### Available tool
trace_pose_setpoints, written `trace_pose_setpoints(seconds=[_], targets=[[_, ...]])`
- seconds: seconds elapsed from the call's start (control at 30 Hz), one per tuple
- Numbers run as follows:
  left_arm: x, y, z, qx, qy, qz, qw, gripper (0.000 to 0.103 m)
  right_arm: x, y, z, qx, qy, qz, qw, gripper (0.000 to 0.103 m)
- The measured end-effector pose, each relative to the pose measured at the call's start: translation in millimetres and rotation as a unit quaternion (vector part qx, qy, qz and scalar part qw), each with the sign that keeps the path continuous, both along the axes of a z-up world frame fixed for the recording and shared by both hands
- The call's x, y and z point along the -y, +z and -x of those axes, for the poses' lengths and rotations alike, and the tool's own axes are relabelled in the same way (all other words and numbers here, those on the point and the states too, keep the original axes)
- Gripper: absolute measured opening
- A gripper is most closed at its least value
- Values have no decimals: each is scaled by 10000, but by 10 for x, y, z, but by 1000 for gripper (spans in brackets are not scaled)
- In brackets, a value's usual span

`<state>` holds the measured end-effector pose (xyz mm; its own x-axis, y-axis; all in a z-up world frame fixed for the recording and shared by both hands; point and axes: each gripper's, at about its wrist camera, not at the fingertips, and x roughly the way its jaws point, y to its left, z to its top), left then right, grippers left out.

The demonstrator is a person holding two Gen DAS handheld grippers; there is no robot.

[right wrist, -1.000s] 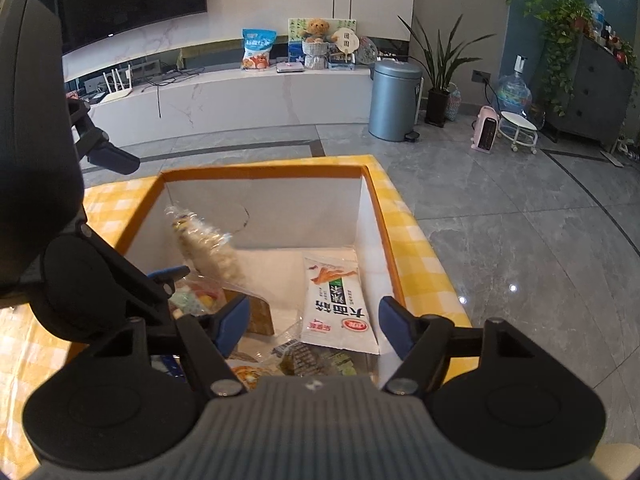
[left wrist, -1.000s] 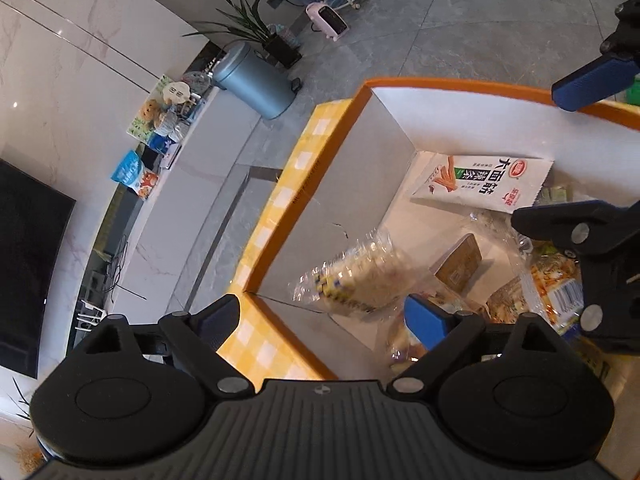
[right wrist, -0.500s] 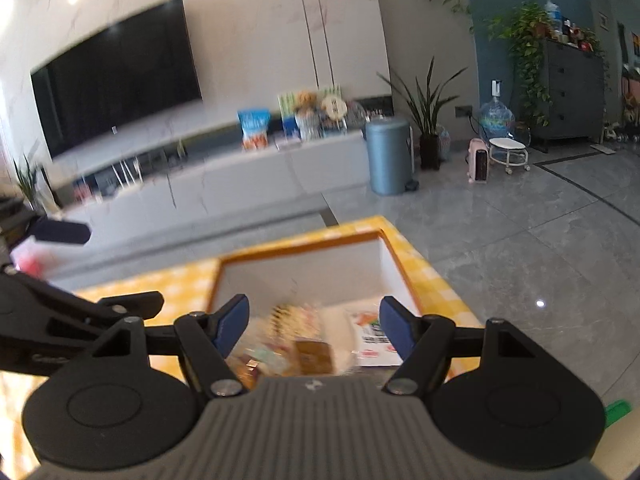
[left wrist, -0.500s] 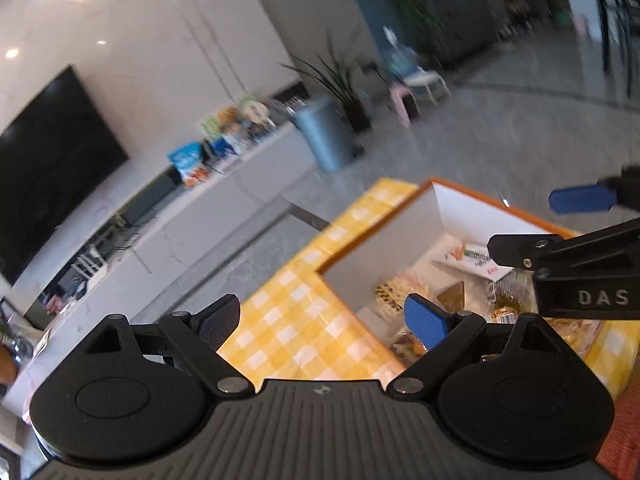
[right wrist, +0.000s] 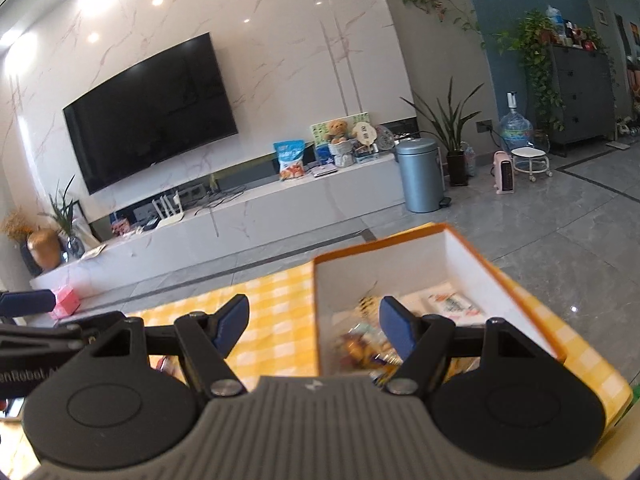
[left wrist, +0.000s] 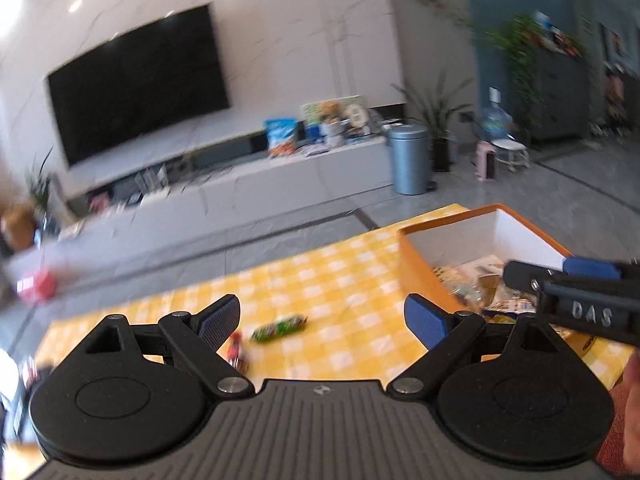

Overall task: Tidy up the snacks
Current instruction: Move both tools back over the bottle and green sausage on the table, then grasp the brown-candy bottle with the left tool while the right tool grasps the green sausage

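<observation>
Both grippers lifted up out of the orange box [right wrist: 520, 280], left gripper [left wrist: 322, 316] jaws wide apart and empty, right gripper [right wrist: 314, 328] likewise, green snack packet [left wrist: 279, 327] on the yellow-checked worktop [left wrist: 320, 272], more snacks [right wrist: 372, 344] in the box beyond.

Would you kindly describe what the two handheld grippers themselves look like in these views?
Both the left gripper and the right gripper share one build: black angular linkage arms with silver pivot screws, round black discs at the base, a ribbed grey body bearing a small white logo, and blue pads lining the jaws. The right gripper's side shows white "DAS" lettering. No cables visible.
</observation>
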<state>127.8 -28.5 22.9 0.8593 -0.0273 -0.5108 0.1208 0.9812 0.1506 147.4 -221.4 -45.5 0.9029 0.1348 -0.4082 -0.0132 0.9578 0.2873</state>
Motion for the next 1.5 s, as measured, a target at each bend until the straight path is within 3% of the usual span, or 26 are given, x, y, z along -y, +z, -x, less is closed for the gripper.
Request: trace_pose_setpoints(seconds=[0.2,0.37,0.5,0.7,0.97,1.03,1.1,1.2,1.5], targets=[[-394,-143,-27,-279,347,296,9986,103,-440,-192,142,-150,294,288,9990,71],[-638,-296,-112,-555,497,433,9963,103,-722,-331,66,-330,678,525,9958,72],[-799,-410,-184,-725,554,609,9940,103,-951,-431,1,-319,903,675,9931,82],[-1033,-561,-428,-879,666,746,9911,103,-1201,-539,-206,-323,1181,797,9893,82],[-1378,-791,-908,-1297,943,851,9834,103,-1538,-712,-711,-448,1553,1045,9813,73],[-1434,-863,-1064,-1447,973,876,9808,91,-1613,-784,-837,-486,1646,1147,9785,69],[-1506,-945,-1207,-1631,1147,984,9750,87,-1675,-864,-984,-560,1693,1278,9756,68],[-1574,-1079,-1396,-1855,1140,1142,9693,86,-1745,-980,-1200,-711,1760,1447,9711,66],[-1597,-1425,-1654,-2180,1189,974,9638,80,-1908,-1285,-1793,-1079,2205,1939,9498,58]])
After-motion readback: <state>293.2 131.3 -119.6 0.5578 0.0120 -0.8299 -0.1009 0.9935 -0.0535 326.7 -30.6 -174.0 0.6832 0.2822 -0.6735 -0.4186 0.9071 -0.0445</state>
